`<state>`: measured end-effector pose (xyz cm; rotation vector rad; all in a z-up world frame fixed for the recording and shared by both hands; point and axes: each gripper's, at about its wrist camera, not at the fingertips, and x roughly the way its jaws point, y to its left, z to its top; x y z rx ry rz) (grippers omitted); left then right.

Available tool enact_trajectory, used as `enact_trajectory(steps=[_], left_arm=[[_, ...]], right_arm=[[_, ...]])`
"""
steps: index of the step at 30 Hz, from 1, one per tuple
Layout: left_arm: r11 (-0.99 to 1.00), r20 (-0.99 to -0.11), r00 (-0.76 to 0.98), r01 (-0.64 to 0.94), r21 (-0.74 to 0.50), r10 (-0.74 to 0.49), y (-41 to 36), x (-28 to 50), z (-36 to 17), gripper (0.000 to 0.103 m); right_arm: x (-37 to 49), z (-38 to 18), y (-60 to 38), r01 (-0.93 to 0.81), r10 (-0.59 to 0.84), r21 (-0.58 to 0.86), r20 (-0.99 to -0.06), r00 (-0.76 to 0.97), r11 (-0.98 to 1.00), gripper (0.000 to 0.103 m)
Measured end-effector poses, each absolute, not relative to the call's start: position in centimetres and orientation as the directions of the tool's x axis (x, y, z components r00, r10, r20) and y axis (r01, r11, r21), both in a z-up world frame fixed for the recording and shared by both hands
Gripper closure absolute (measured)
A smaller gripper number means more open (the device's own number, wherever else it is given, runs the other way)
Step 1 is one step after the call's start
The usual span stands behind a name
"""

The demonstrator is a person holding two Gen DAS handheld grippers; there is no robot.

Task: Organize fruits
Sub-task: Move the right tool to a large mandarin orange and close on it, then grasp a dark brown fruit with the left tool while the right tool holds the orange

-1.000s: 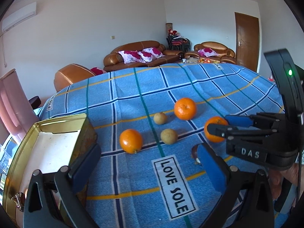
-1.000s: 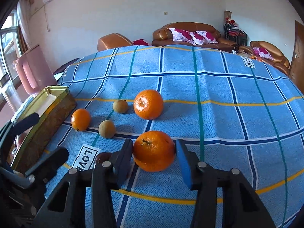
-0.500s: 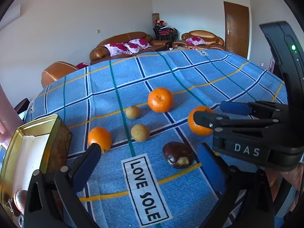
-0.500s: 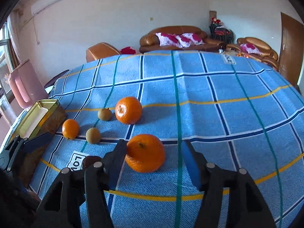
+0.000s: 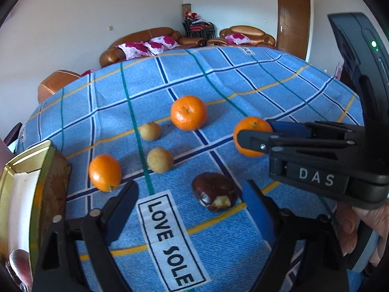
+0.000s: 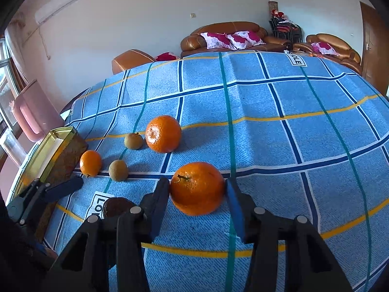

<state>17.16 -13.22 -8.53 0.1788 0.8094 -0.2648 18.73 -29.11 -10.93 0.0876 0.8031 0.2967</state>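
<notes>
We are closing in on the big round orange with the green stem [image 6: 197,187], which is sitting on the blue checked cloth with white, navy, teal and yellow lines [image 6: 279,146], right between the blue pads of our black right gripper [image 6: 197,194]. Its jaws have just been closing, and both pads are now looking to be touching the orange's flanks, left and right, so we are calling it pinched. In the left wrist view the same orange [image 5: 252,136] is peeking out behind the right gripper's fingers [image 5: 262,143], with a hand [image 5: 364,226] wrapped around the grip below.

Our black left gripper [image 5: 189,209] is hovering with jaws spread, having just been narrowing, and nothing is gripped. The dark brown glossy lump with a pale broken patch [image 5: 215,194] is lying on the cloth just ahead, nearer the right finger, apart from both pads. The white label reading LOVE SOLE [image 5: 170,241] is running down between the fingers.

Moving outward, we are seeing a second large orange [image 5: 188,116] farther back, two small dull tan round fruits [image 5: 160,159] [image 5: 150,131] close together left of it, and a small oval orange fruit [image 5: 105,172] nearer the left finger. At the left edge a gold-rimmed rectangular tin with a white inside [image 5: 29,189] is standing open.

Beyond the table, brown leather sofas with pink flowered cushions [image 6: 231,37] are lining the white wall.
</notes>
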Motion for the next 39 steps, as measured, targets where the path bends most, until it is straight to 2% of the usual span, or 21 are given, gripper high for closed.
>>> enact_trajectory(steps=[2, 4, 5, 14, 39], left_arm=[[0.946, -0.748, 0.638, 0.320, 0.044, -0.181, -13.4, 17.4, -8.8, 0.033], [0.942, -0.756, 0.625, 0.334, 0.033, -0.195, -13.6, 17.5, -9.0, 0.049], [0.939, -0.759, 0.617, 0.344, 0.025, -0.206, -13.7, 17.5, -9.1, 0.062], [0.944, -0.743, 0.626, 0.328, -0.027, -0.238, -12.7, 17.4, -8.7, 0.062], [0.976, -0.556, 0.809, 0.218, -0.016, -0.189, -10.2, 14.3, -5.7, 0.062]], right_arm=[[18.6, -10.8, -29.1, -0.230, 0.292, 0.185, -0.691, 0.661, 0.956, 0.054], [18.3, -10.6, -29.1, -0.232, 0.290, 0.178, -0.678, 0.675, 0.956, 0.055], [18.3, -10.6, -29.0, -0.233, 0.291, 0.177, -0.674, 0.679, 0.956, 0.055], [17.5, -9.9, -29.0, -0.265, 0.314, 0.175, -0.639, 0.702, 0.948, 0.055], [14.3, -8.0, -27.8, -0.367, 0.364, 0.096, -0.495, 0.789, 0.925, 0.054]])
